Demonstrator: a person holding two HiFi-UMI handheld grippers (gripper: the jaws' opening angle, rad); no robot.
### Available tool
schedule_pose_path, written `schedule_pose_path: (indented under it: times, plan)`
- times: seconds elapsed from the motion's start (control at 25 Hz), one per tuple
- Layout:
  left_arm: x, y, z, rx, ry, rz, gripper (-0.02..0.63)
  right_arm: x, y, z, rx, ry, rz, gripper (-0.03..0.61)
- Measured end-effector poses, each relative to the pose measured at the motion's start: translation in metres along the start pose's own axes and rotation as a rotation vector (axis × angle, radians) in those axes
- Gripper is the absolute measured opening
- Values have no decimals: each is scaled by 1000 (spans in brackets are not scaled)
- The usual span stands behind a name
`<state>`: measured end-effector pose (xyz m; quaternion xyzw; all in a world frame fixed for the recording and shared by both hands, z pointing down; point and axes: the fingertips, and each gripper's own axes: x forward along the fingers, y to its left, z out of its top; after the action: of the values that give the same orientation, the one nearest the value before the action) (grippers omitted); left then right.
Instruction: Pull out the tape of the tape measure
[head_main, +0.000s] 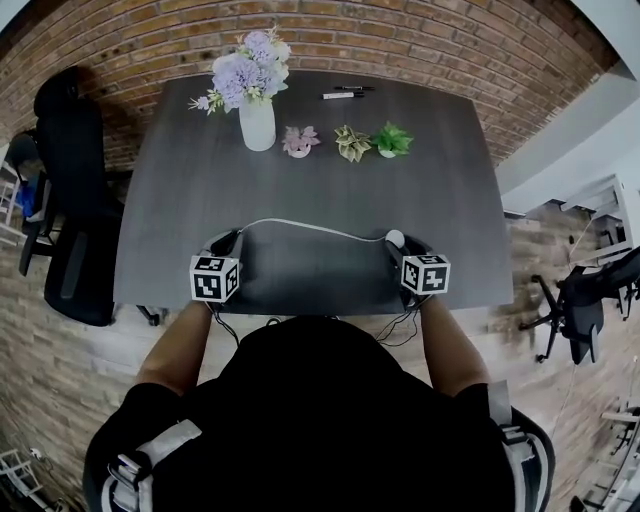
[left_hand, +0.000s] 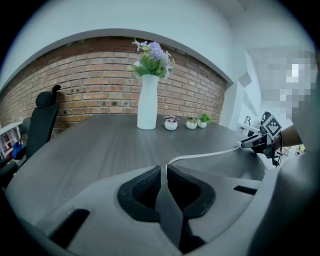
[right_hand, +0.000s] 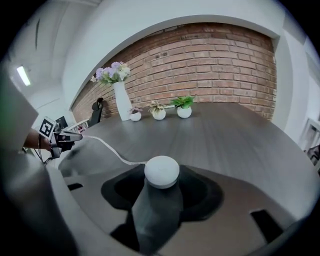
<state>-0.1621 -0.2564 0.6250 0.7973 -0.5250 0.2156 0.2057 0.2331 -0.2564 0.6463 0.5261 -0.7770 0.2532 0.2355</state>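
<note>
A white tape stretches in a shallow arc over the dark grey table, near its front edge. My left gripper is shut on the tape's end, and the thin strip runs out from between its closed pads. In the left gripper view the tape leads right to the other gripper. My right gripper is shut on the round white tape measure case, which sits between its jaws. In the right gripper view the tape runs off left to the left gripper.
A white vase of purple flowers and three small potted plants stand toward the table's far side, with pens behind them. A black office chair is at the left, another chair at the right.
</note>
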Motion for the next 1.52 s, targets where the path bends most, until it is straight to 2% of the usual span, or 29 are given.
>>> schedule_pose_path:
  times: [0.04,0.08,0.16,0.24,0.28,0.36,0.4,0.52,0.72,0.92,1.52]
  plan:
    - [-1,2,-3,-16,-2,5,22,0,0,2,-3,-5,0,219]
    - [-3,6,-4,-36,-10,15,57,-2,-1,5,0,-14,0,249]
    - [-9,18,0,-82,-43,55,133,-7,-5,12,14,-46,-10,268]
    - [-18,33,12,-128,-97,107,135,-16,-11,24,41,-104,-30,262]
    - [-23,39,21,-148,-130,124,133,-22,-14,31,57,-140,-37,206]
    - [-33,43,44,-176,-203,131,31,-35,-17,46,89,-211,-36,-4]
    - [-37,41,57,-182,-239,120,10,-41,-17,54,103,-240,-30,-3]
    - [-47,31,93,-167,-328,94,9,-59,-20,74,130,-306,-30,-5]
    - [-62,30,135,-159,-432,151,9,-90,-39,105,218,-425,-82,-5]
    - [-63,21,141,-126,-438,127,9,-105,-34,116,162,-451,-64,-5]
    - [-64,5,134,-59,-428,98,9,-114,-42,110,130,-435,-111,-5]
